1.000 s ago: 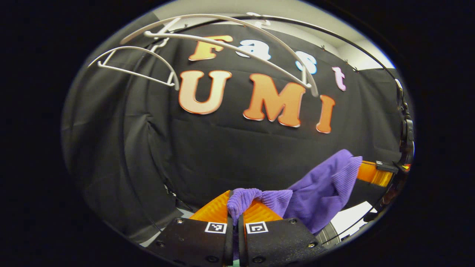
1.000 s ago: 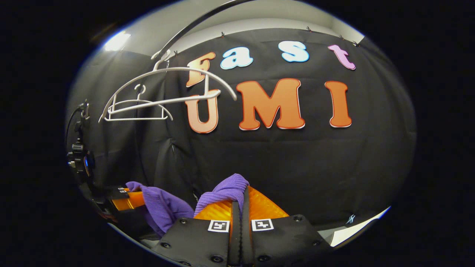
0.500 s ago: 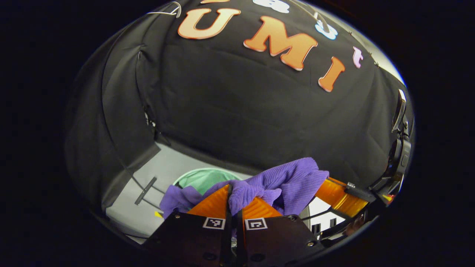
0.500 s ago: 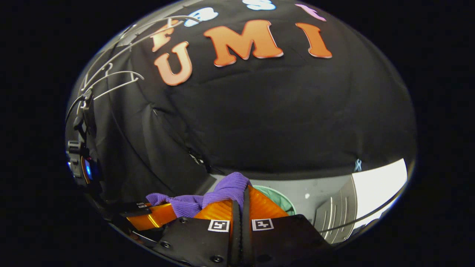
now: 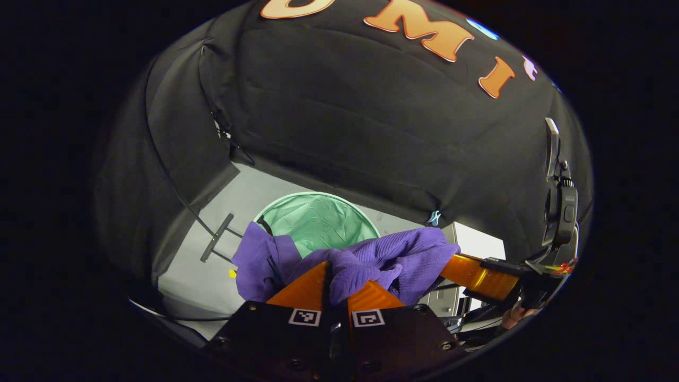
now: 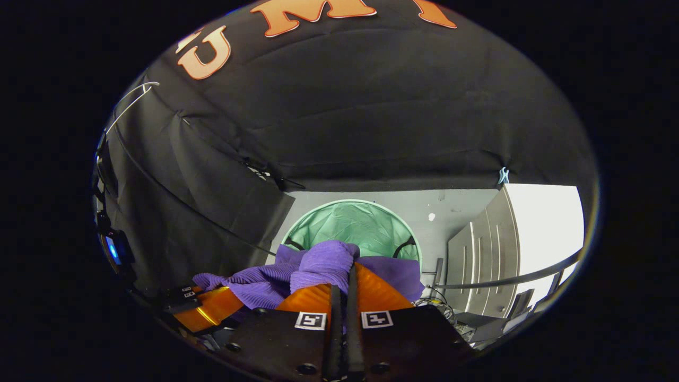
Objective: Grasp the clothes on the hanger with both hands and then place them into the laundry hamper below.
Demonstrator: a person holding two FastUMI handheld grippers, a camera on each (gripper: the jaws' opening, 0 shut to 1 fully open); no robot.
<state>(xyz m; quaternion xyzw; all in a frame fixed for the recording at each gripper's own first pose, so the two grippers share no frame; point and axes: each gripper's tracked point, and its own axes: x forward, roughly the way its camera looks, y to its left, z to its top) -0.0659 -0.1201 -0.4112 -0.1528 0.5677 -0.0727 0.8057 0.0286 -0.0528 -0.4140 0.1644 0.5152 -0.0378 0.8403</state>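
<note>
- Above the green laundry hamper, we hold a purple garment stretched between both claws.
- Our left claw is clamped on one bunched edge.
- Our right claw is pinched closed on the other.

Black cloth wall rises straight ahead of the gripper, grey floor below it. A white cabinet stands off to the right, a thin black cable hanging at left.

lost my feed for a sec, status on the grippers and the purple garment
Left gripper shut on purple garment. Right gripper shut on it too. Garment stretched between them, above green hamper, not yet in. Nothing in the way.
</note>
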